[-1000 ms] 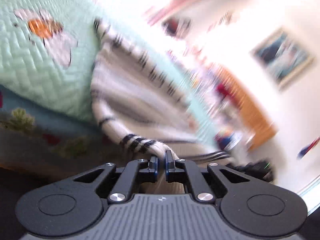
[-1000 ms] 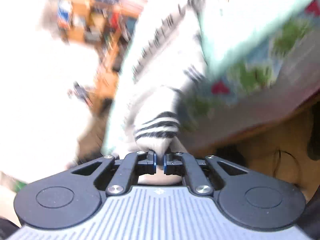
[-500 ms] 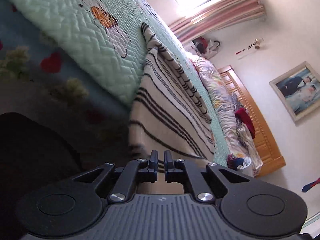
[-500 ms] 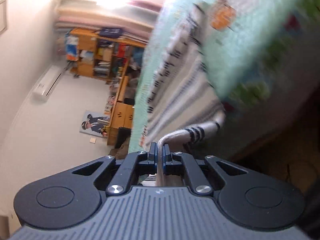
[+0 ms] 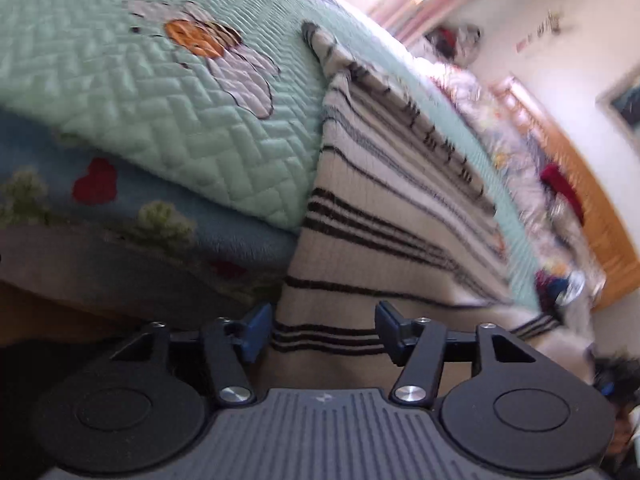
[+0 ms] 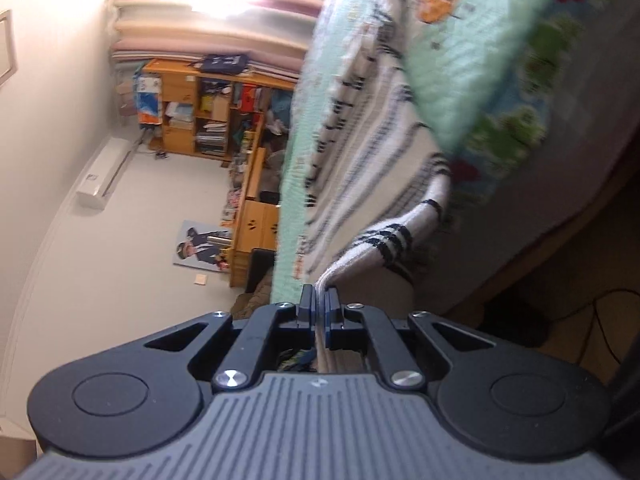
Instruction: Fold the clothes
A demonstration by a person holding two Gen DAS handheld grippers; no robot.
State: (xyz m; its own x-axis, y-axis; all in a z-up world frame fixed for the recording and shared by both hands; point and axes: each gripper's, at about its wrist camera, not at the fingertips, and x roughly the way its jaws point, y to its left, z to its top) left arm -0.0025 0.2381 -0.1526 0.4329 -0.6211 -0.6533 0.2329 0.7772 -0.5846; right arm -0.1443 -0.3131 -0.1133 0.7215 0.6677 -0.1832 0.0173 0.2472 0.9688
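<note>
A cream sweater with black stripes [image 5: 384, 208] lies over the edge of a bed with a mint quilted cover [image 5: 132, 92], its lower part hanging down the side. My left gripper [image 5: 322, 330] is open, its blue-tipped fingers apart on either side of the hanging striped hem. In the right wrist view the same sweater [image 6: 360, 160] drapes off the bed cover [image 6: 456, 76]. My right gripper [image 6: 319, 304] is shut on a striped cuff or edge of the sweater, which runs up from between the fingers.
A blue blanket with red hearts [image 5: 96, 184] hangs below the quilt. Crumpled bedding and clothes [image 5: 532, 184] lie at the wooden headboard [image 5: 592, 216]. A cluttered wooden bookshelf [image 6: 208, 112], a wall air conditioner [image 6: 104, 172] and a framed photo [image 6: 204, 248] show in the right view.
My left gripper has opened and let go of the sweater hem, which now hangs between its spread fingers. The right gripper stays shut on the sweater and has shifted slightly.
</note>
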